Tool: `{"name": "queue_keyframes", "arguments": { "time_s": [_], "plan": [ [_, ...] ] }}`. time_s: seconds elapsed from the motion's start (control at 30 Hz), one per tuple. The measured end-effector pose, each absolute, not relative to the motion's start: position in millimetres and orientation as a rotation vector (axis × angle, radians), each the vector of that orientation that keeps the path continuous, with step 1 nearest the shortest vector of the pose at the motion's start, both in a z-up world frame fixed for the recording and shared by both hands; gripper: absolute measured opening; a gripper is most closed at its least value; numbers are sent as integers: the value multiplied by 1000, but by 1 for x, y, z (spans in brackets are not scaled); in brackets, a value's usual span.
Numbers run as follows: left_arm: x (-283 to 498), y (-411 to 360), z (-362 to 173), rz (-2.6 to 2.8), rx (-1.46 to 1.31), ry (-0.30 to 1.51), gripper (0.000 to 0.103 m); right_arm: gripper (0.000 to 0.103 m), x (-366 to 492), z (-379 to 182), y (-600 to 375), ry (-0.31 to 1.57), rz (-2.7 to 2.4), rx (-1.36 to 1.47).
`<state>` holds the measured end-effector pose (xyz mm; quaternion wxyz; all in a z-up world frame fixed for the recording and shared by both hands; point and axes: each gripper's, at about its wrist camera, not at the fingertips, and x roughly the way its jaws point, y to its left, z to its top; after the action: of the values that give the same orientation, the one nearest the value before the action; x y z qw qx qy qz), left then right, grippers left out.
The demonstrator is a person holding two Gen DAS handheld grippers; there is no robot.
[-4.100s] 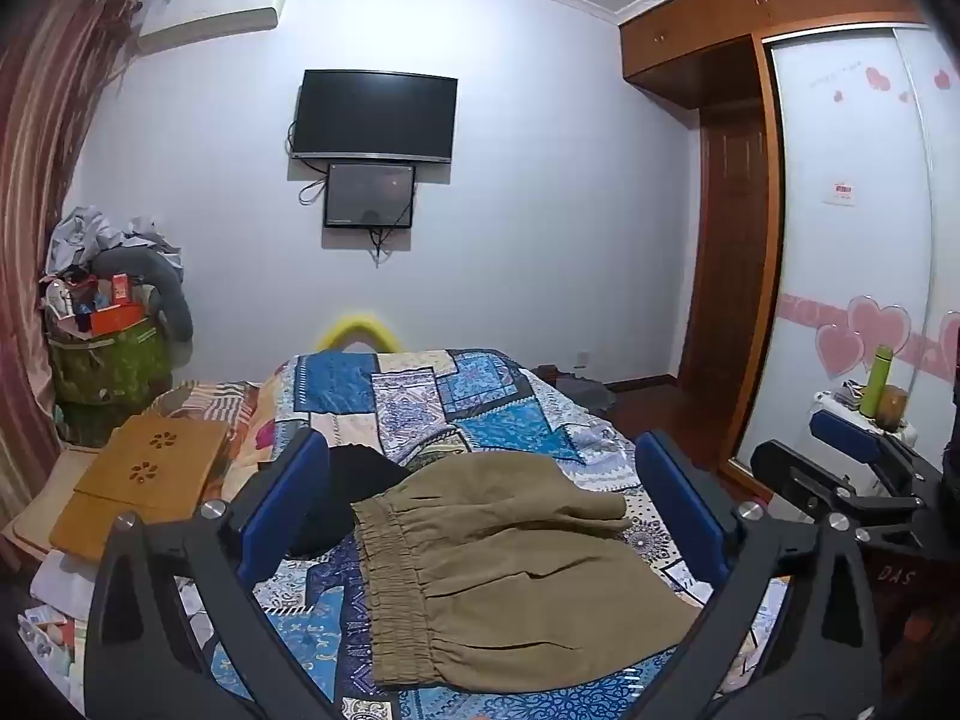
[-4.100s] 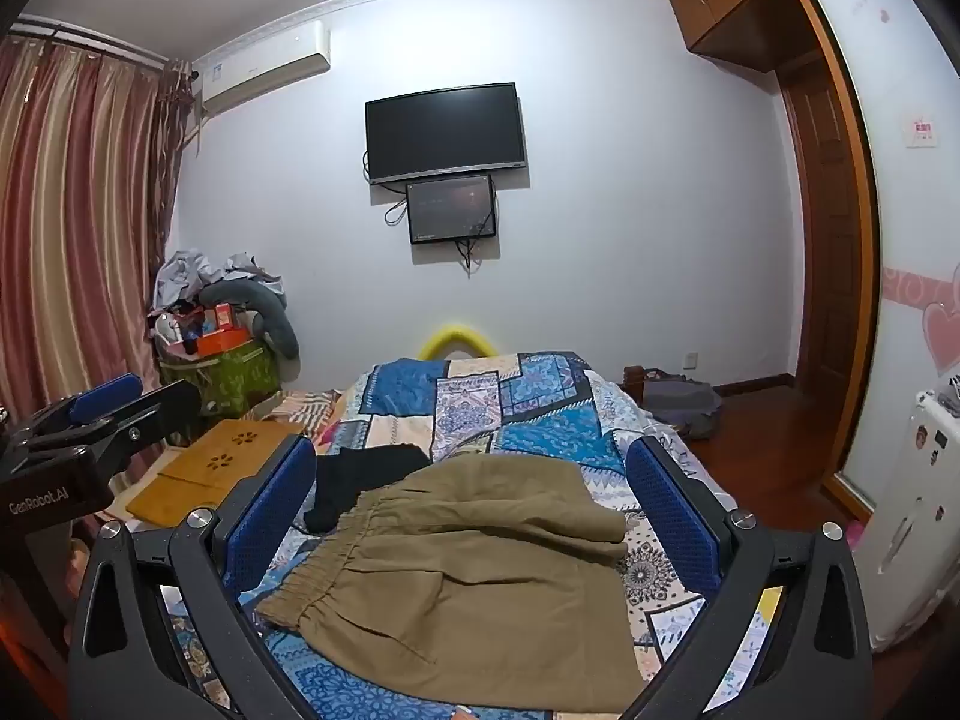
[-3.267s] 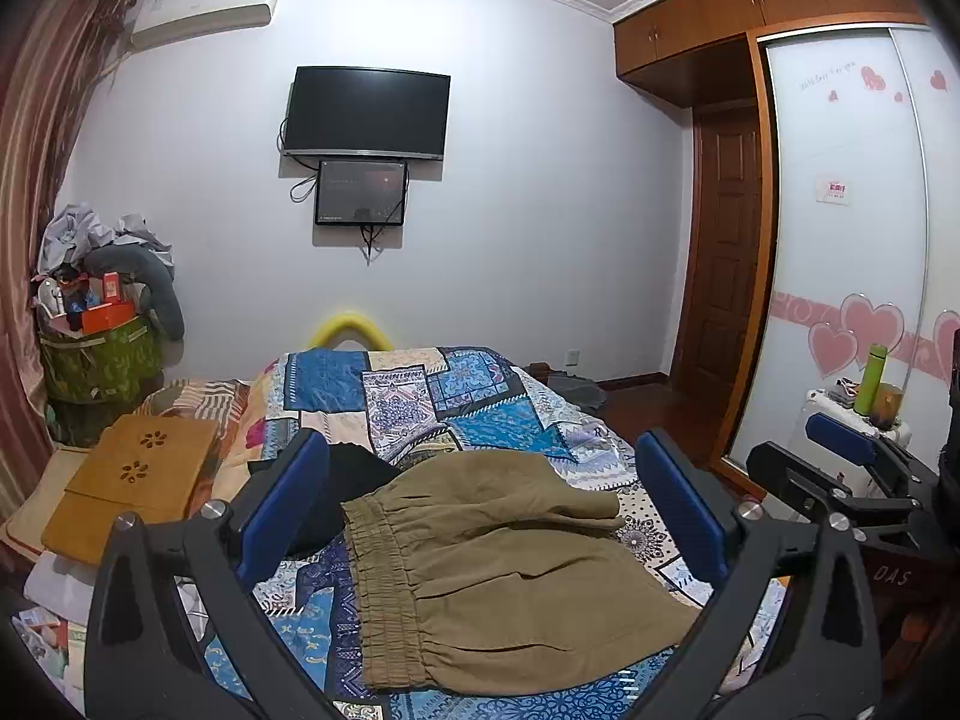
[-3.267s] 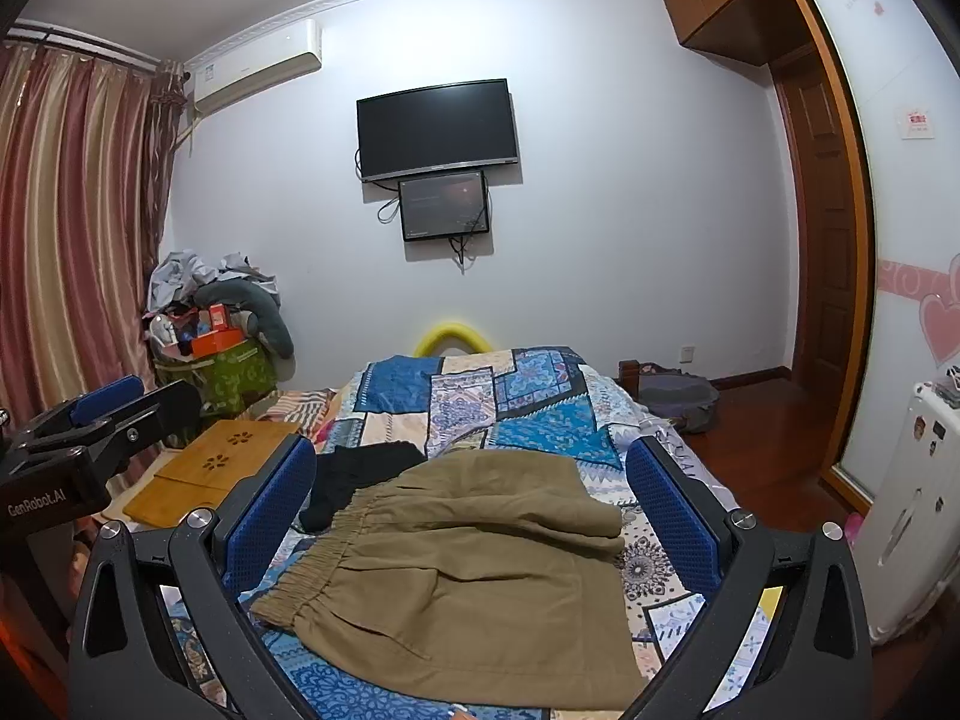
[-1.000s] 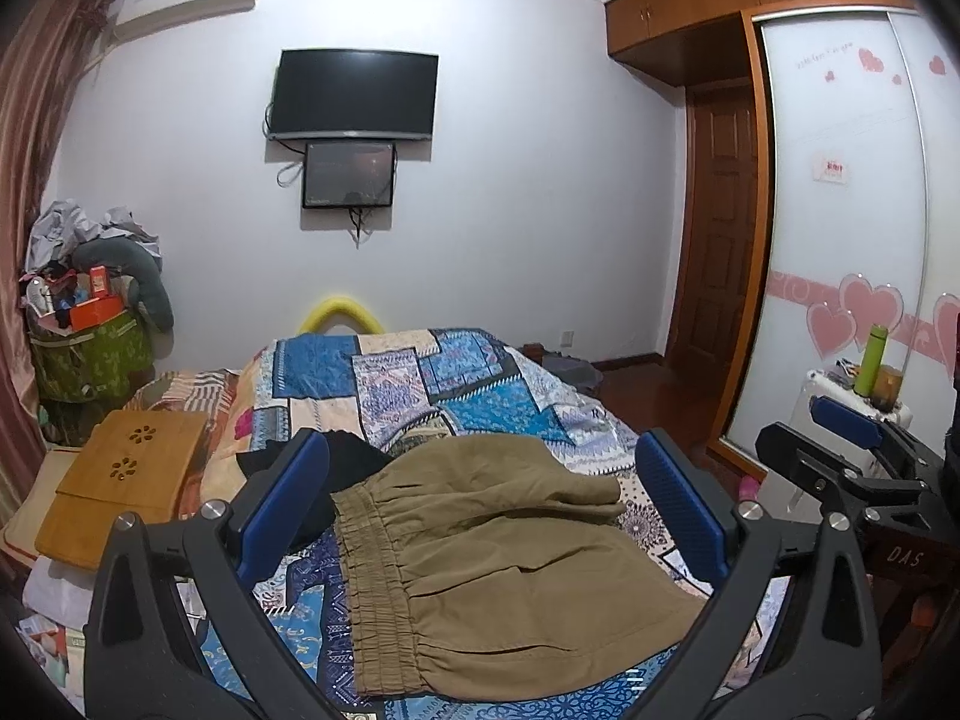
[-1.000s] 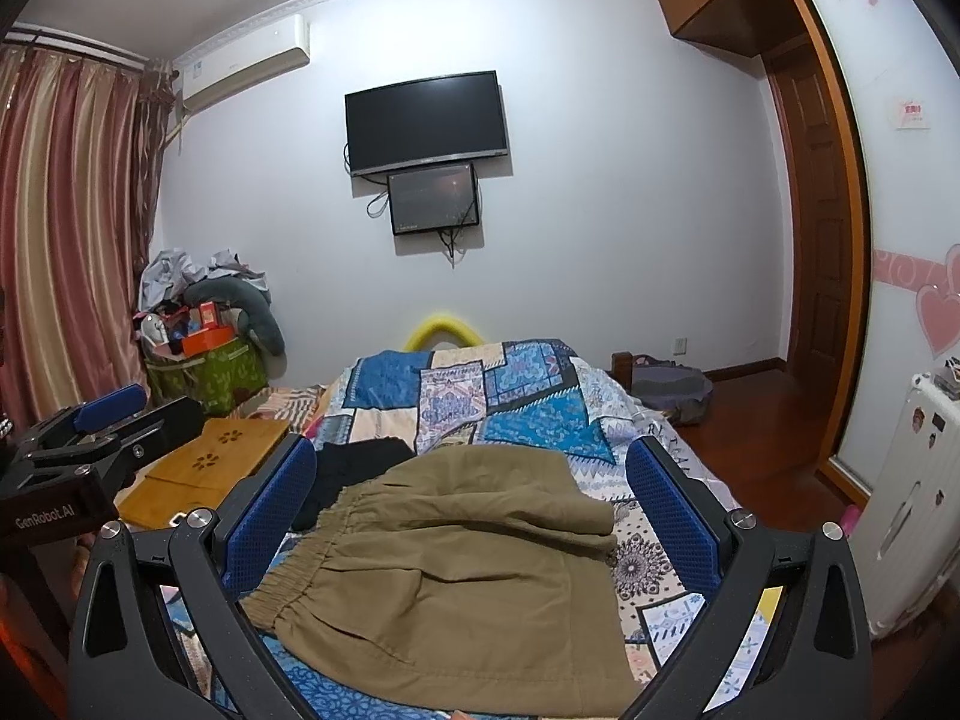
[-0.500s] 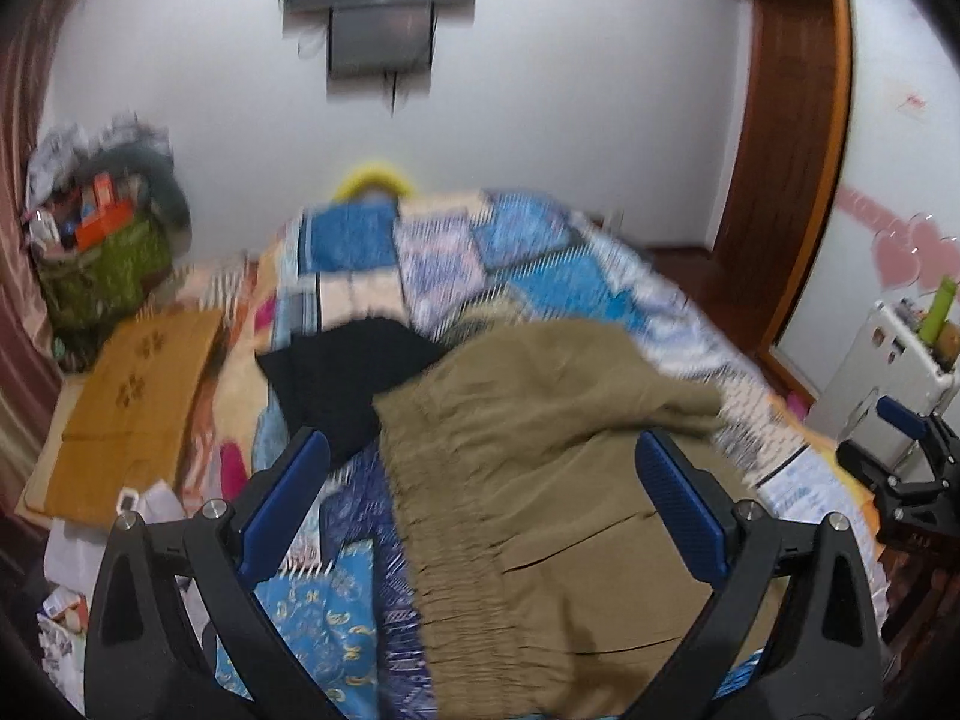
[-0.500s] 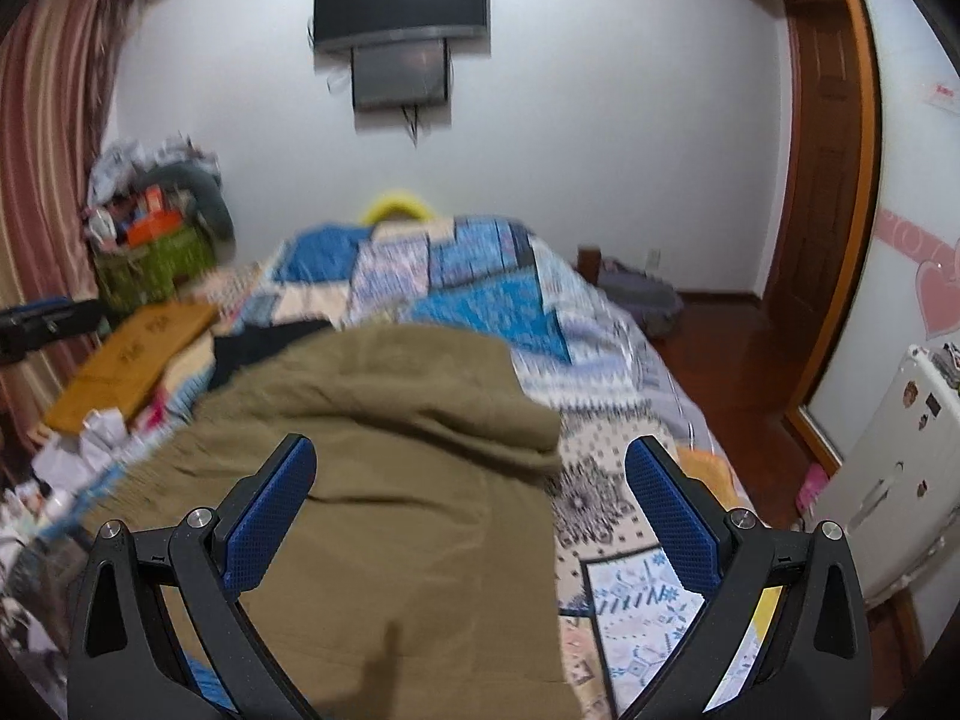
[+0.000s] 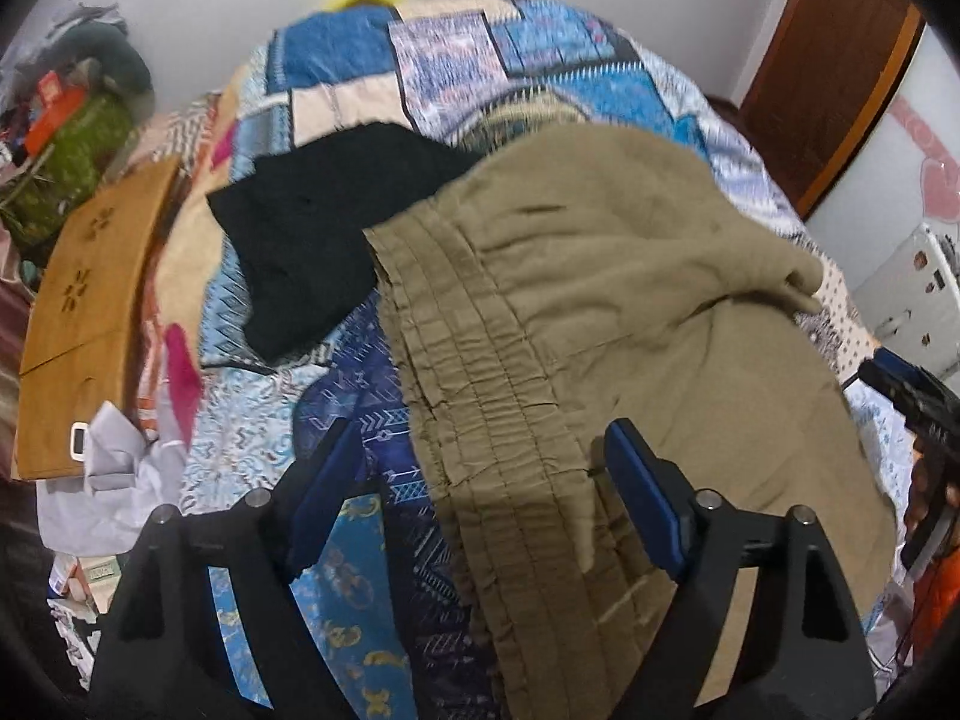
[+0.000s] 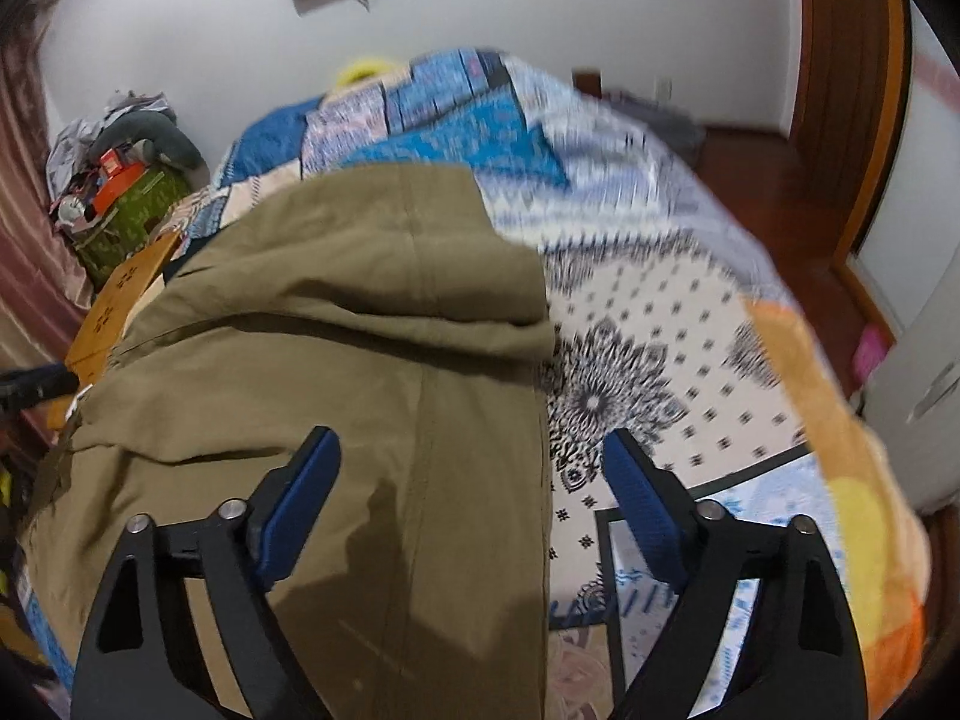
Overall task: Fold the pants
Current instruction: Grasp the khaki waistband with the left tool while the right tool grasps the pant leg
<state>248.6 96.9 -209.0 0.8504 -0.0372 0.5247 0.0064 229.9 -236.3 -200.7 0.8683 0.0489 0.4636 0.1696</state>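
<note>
Olive-brown pants (image 9: 630,324) lie on the patterned bed quilt (image 9: 252,420), with the gathered elastic waistband (image 9: 480,408) at the left and one leg folded over the other. My left gripper (image 9: 480,492) is open, its blue pads astride the waistband just above it. My right gripper (image 10: 474,492) is open over the leg end of the pants (image 10: 360,330), near their right edge. Neither holds anything.
A black garment (image 9: 318,228) lies on the quilt beside the waistband. A wooden board (image 9: 84,288) and clutter sit at the left of the bed. The other gripper (image 9: 918,396) shows at the right edge. A white appliance (image 10: 924,360) stands right of the bed.
Both grippers have dropped down and tilted toward the bed, closing in on the pants. The left came over the waistband, the right over the leg end. Both stay open.
</note>
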Motion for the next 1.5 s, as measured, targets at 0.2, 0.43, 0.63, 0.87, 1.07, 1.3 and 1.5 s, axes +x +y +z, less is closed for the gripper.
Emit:
{"name": "queue_keyframes", "arguments": {
  "time_s": [0.2,0.43,0.63,0.87,1.07,1.3,1.5],
  "plan": [
    [260,100,-231,-48,-134,1169,78,61,245,-221,-230,1087,435,167],
    [261,105,-236,-83,-182,1168,74,58,267,-239,-231,1157,457,256],
    [256,102,-233,-46,-144,1112,67,28,255,-234,-223,1134,471,210],
    [246,100,-229,1,-81,1074,63,16,246,-225,-210,1128,458,77],
    [247,109,-236,9,-103,1086,67,6,245,-231,-217,1143,408,71],
    [252,118,-235,9,-175,1153,78,8,246,-219,-222,1152,433,117],
    [263,118,-215,13,-133,1133,80,63,251,-183,-232,994,440,143]
  ]
}}
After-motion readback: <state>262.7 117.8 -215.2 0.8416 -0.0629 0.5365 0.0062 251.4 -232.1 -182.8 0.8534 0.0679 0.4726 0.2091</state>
